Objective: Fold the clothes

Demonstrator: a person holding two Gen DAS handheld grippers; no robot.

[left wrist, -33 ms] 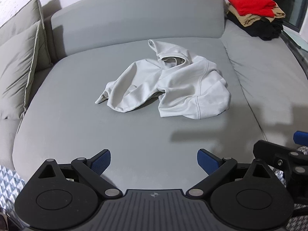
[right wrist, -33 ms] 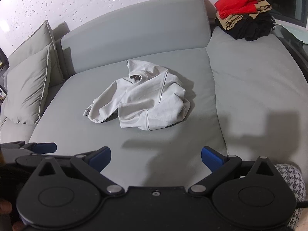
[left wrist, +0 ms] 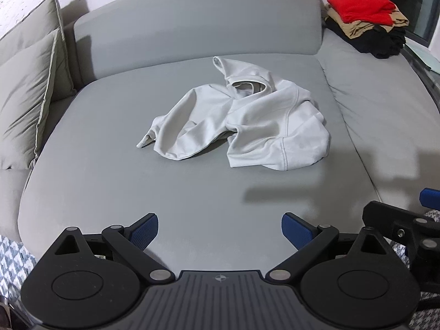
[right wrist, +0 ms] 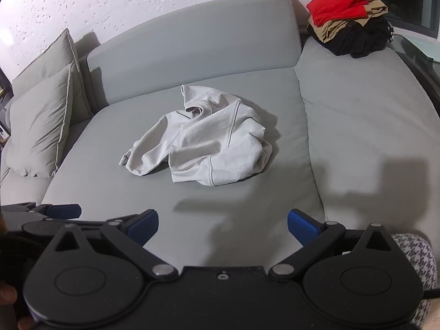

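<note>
A pale grey-white hoodie (left wrist: pixel 247 126) (right wrist: pixel 203 145) lies crumpled in the middle of the grey sofa seat (left wrist: pixel 110 181), its hood toward the backrest and one sleeve trailing left. My left gripper (left wrist: pixel 220 225) hovers over the seat's front edge, well short of the hoodie, open with nothing between its blue pads (left wrist: pixel 144 229). My right gripper (right wrist: pixel 222 222) is open and empty too, level with the left one and just to its right. Each gripper's blue pad peeks into the other's view, the right's in the left wrist view (left wrist: pixel 430 198) and the left's in the right wrist view (right wrist: pixel 64 210).
A pile of folded clothes (left wrist: pixel 363 19) (right wrist: pixel 346 13), red on tan on black, sits at the sofa's back right corner. Two grey cushions (left wrist: pixel 27 96) lean at the left end. The backrest (left wrist: pixel 192 22) runs behind. Houndstooth fabric (right wrist: pixel 412 255) shows at the lower right.
</note>
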